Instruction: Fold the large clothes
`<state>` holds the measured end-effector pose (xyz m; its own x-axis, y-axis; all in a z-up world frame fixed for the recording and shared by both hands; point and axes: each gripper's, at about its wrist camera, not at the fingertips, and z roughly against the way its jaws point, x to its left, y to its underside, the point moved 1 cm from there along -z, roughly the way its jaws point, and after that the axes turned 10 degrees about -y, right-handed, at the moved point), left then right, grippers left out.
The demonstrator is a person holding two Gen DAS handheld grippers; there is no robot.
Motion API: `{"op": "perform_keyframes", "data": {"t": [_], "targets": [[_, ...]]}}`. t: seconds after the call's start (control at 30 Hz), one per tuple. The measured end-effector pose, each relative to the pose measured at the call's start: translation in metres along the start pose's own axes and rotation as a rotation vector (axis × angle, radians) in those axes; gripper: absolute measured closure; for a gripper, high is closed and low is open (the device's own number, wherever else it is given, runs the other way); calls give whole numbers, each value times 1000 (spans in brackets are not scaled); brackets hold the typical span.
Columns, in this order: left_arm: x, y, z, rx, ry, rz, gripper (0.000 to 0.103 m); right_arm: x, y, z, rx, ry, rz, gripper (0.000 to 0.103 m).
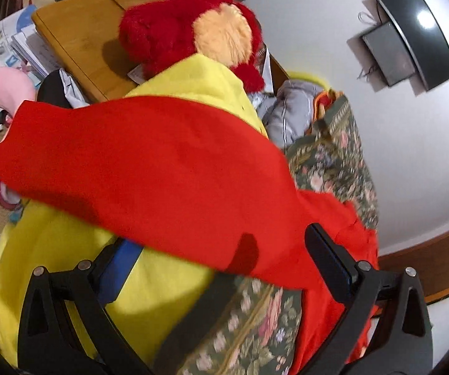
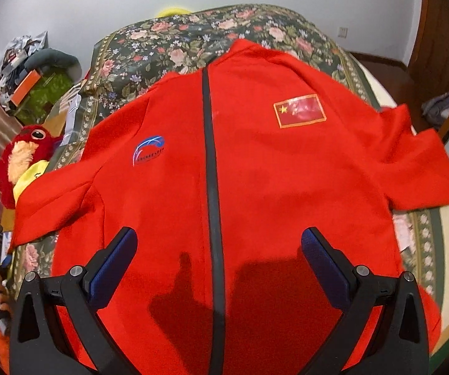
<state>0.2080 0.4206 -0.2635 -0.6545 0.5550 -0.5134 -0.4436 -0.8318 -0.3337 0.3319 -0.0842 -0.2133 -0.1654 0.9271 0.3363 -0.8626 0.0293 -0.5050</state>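
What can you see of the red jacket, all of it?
The red jacket lies front up and spread flat on the floral bedspread, collar away from the right wrist camera. A dark zipper, closed, runs down its middle. One chest side bears a flag patch, the other a blue round logo. Fabric looks soft and matte. Both short-looking sleeves stick out sideways; one sleeve overlaps a yellow cloth. Neither gripper holds it.

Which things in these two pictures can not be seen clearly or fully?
- Red jacket hem: right wrist view, cut off by the bottom edge and the right tongs.
- Small writing on its blue logo: right wrist view, too small to read.
- Left finger of the left tongs: left wrist view, tip hidden under the jacket's sleeve.
- Red plush toy: left wrist view, lower part hidden behind yellow cloth.
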Motion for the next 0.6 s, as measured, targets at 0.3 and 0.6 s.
{"op": "perform_keyframes", "data": {"t": [0.3,0.6], "targets": [[20,-43,-20,6,-98,120,39,1,-13,17,-26,10,21,0],[-20,-76,10,-60,-257,30,98,-1,-51,66,-94,-7,88,0]]}}
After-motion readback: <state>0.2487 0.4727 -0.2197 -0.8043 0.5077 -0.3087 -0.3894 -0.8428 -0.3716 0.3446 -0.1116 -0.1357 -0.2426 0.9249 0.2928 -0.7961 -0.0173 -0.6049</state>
